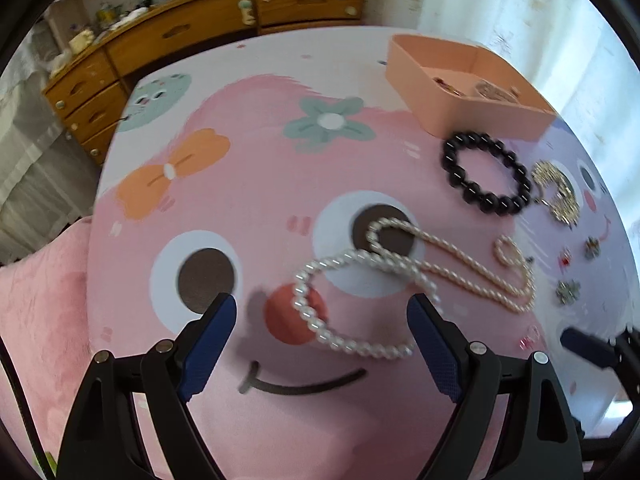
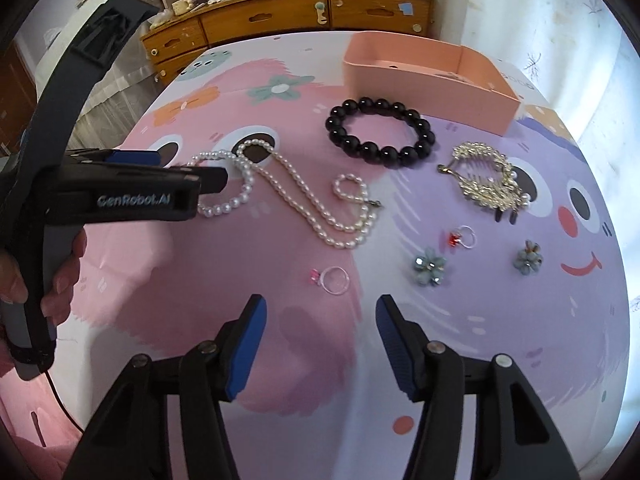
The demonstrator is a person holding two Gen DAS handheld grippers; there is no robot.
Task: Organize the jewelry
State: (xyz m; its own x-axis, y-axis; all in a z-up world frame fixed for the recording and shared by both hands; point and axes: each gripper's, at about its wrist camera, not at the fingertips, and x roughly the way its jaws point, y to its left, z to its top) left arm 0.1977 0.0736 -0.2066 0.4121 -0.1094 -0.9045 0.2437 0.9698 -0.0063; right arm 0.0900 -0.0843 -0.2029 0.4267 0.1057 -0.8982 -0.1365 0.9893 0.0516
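Observation:
A white pearl bracelet (image 1: 320, 320) (image 2: 236, 196) lies on the cartoon mat, overlapping a long pearl necklace (image 1: 460, 268) (image 2: 320, 216). My left gripper (image 1: 322, 312) is open just above the bracelet, its jaws either side of it. My right gripper (image 2: 320, 312) is open and empty, just short of a clear ring with a pink stone (image 2: 334, 280). A black bead bracelet (image 1: 486, 172) (image 2: 380, 132), a gold hair comb (image 1: 558, 192) (image 2: 484, 178), a red-stone ring (image 2: 462, 237) and two blue flower earrings (image 2: 430, 266) (image 2: 528, 262) lie around. A pink box (image 1: 460, 92) (image 2: 428, 76) at the back holds some jewelry.
The mat (image 1: 280, 200) covers a table whose far edge faces a wooden drawer unit (image 1: 160, 40) (image 2: 280, 16). The left gripper's body (image 2: 120, 196) and the hand holding it fill the left of the right wrist view. A curtain hangs on the right.

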